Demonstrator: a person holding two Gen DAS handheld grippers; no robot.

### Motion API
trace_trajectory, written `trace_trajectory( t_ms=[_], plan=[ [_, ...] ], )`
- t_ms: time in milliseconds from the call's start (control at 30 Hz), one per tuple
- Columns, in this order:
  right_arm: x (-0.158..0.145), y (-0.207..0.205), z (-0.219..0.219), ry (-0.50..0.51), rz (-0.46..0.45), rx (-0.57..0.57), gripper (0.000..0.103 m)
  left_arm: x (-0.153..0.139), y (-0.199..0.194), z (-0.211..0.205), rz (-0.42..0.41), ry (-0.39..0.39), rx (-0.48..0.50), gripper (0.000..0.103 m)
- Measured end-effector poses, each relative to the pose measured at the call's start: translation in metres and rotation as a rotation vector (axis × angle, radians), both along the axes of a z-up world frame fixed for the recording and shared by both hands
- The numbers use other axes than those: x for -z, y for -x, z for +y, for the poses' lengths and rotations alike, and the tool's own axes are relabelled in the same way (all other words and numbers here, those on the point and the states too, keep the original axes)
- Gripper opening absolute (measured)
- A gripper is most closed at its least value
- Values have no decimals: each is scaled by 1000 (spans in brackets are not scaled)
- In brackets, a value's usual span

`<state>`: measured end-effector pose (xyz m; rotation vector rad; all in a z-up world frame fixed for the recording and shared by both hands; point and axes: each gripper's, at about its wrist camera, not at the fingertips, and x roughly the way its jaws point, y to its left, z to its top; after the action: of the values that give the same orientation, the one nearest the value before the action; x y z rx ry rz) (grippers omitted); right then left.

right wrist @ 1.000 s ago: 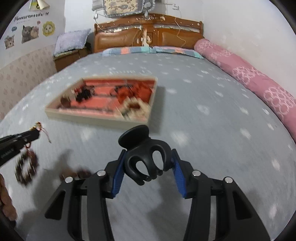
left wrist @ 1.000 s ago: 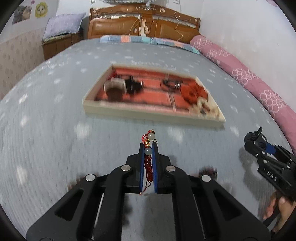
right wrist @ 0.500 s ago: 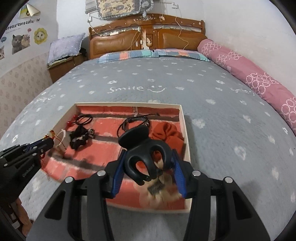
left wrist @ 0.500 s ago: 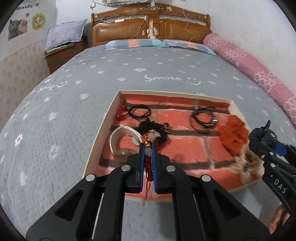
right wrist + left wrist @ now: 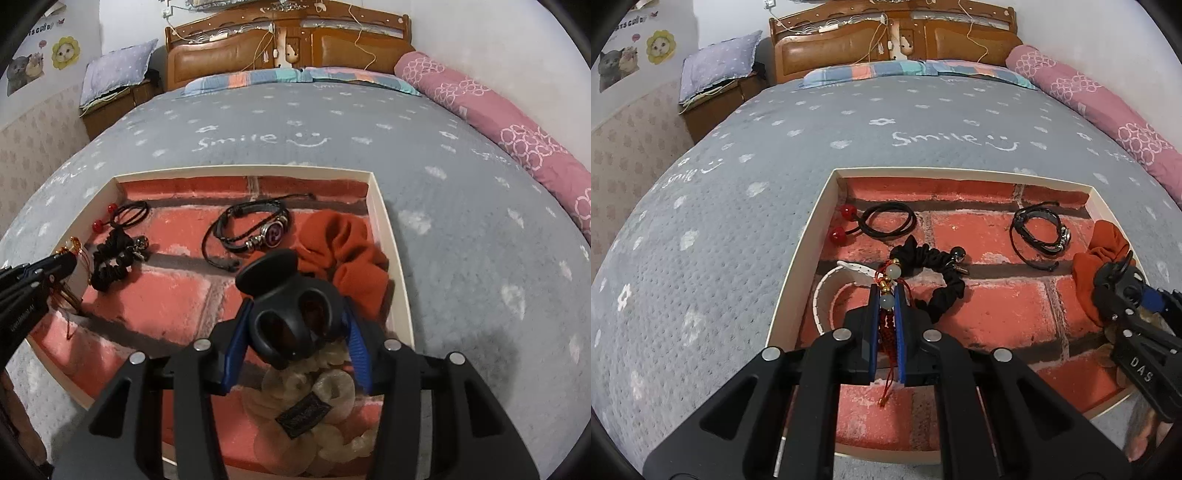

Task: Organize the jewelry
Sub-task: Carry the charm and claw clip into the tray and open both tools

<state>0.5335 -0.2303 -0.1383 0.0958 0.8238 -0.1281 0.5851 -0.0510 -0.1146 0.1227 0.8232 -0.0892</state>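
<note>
A shallow cream tray [image 5: 798, 258] with a red brick-pattern floor lies on the grey bedspread; it also shows in the right wrist view [image 5: 388, 236]. My left gripper [image 5: 886, 295] is shut on a red corded bead bracelet [image 5: 888, 325] with pale green beads, held above the tray's left part. My right gripper [image 5: 295, 325] is shut on a black hair claw clip [image 5: 288, 314], held above the tray's right part over a beige scrunchie [image 5: 332, 406]. The right gripper also shows in the left wrist view [image 5: 1123, 288].
In the tray lie a black scrunchie [image 5: 942, 273], a white band [image 5: 827, 291], a black hair tie with red beads [image 5: 882, 221], a black leather bracelet [image 5: 255, 229] and an orange scrunchie [image 5: 343, 251]. A pink bolster [image 5: 517, 125] lines the right.
Both grippers have moved forward from the bare bedspread to above the tray, each still holding its item. The tray now fills the lower view.
</note>
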Motion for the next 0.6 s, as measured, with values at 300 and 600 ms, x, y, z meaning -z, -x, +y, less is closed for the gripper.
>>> trace_trajectory(
  t_ms=[300, 600],
  plan=[
    [0, -1, 1, 14, 11, -6, 48, 0, 2, 2, -17, -13, 7, 7],
    [-11, 9, 1, 21, -3, -10, 64, -7, 15, 12, -34, -10, 7, 40]
  ],
)
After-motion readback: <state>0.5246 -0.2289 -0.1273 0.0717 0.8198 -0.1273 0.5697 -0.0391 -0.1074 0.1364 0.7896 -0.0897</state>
